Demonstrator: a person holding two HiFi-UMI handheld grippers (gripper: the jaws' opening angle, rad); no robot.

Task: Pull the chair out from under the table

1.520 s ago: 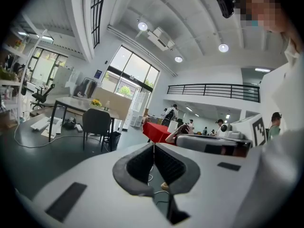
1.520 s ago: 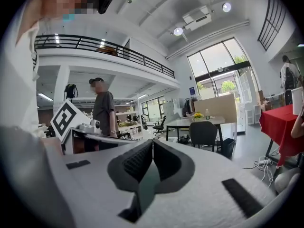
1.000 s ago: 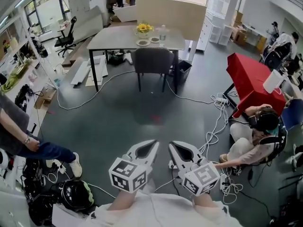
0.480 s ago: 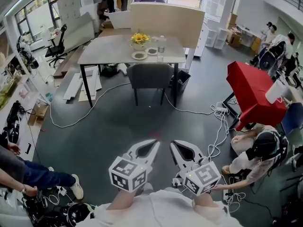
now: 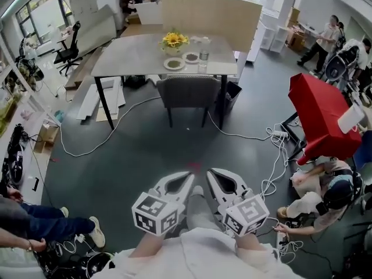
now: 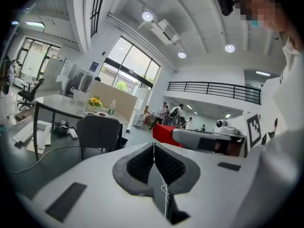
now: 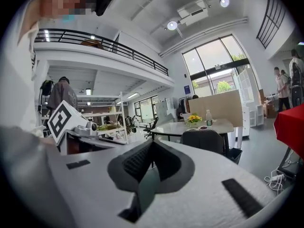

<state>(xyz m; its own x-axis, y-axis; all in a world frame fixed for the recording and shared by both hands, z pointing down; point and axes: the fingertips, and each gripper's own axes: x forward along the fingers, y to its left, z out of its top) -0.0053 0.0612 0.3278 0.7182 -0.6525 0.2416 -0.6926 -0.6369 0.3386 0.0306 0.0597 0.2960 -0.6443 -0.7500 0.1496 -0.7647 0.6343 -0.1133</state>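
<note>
Grey office floor, with white cables (image 5: 268, 156) trailing across it on the near right of the surface (image 5: 133, 54). The surface stands on black legs. Yellow flowers (image 5: 174, 39) sit on it near the middle, with two small plates (image 5: 173, 64) and a bottle (image 5: 204, 56) just beside them. The dark grey chair (image 5: 189, 92) is at the surface's near edge with its back facing the camera. It is tucked in, seat under the top, not pulled out. A beige partition (image 5: 209, 13) stands along the surface's far edge. A black bin (image 5: 233, 92) is just beside its near right leg. A red-draped table (image 5: 319, 118) stands well off to the surface's right, and a black office chair (image 5: 68, 45) well off to its left.

The left tongs (image 5: 187, 179) and right tongs (image 5: 212, 175) are side by side, well short of the surface on its near side, tips pointing toward it and the chair. Left tongs (image 6: 153, 148) are clenched, pads meeting, nothing between them. Right tongs (image 7: 151, 146) are clenched too, and empty. Neither touches the chair.
</note>
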